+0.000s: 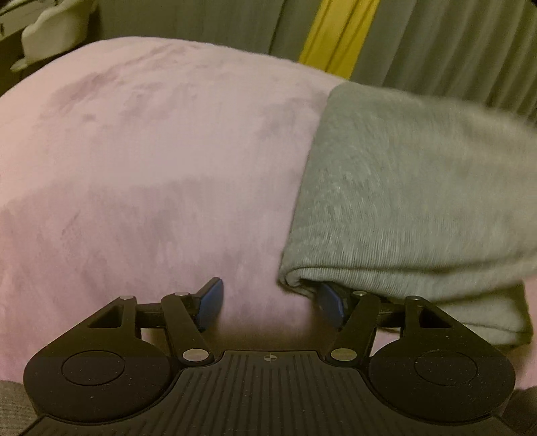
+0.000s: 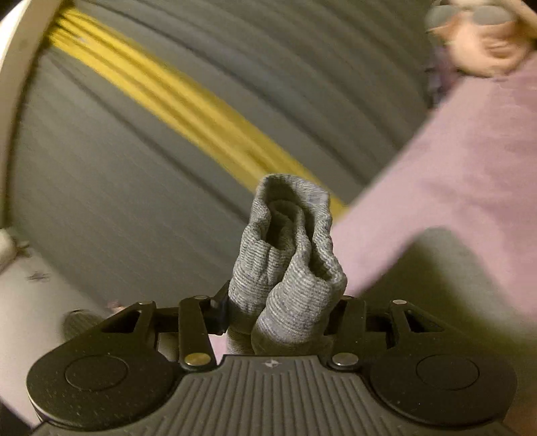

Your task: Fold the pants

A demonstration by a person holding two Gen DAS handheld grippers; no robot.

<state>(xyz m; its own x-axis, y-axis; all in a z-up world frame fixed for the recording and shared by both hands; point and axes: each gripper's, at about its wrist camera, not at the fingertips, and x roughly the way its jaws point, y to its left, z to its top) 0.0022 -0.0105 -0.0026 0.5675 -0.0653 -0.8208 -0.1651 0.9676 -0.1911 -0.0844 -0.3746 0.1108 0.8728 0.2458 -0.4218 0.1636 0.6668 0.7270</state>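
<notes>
The grey knit pants (image 1: pixel 402 201) lie folded in layers on the pink blanket (image 1: pixel 151 151), filling the right half of the left wrist view. My left gripper (image 1: pixel 272 302) is open, low over the blanket at the pants' near left corner; its right blue pad (image 1: pixel 330 302) is tucked under the folded edge, its left pad (image 1: pixel 211 302) on bare blanket. In the right wrist view my right gripper (image 2: pixel 278 315) is shut on a bunched fold of the pants (image 2: pixel 288 255) and holds it up off the bed; the view is blurred by motion.
Grey curtains with a yellow stripe (image 1: pixel 335 30) hang behind the bed; they also show in the right wrist view (image 2: pixel 167 100). The pink blanket (image 2: pixel 453 174) is at right there. A pale object (image 1: pixel 50 30) sits at far left. A blurred pinkish shape (image 2: pixel 483 43) is at top right.
</notes>
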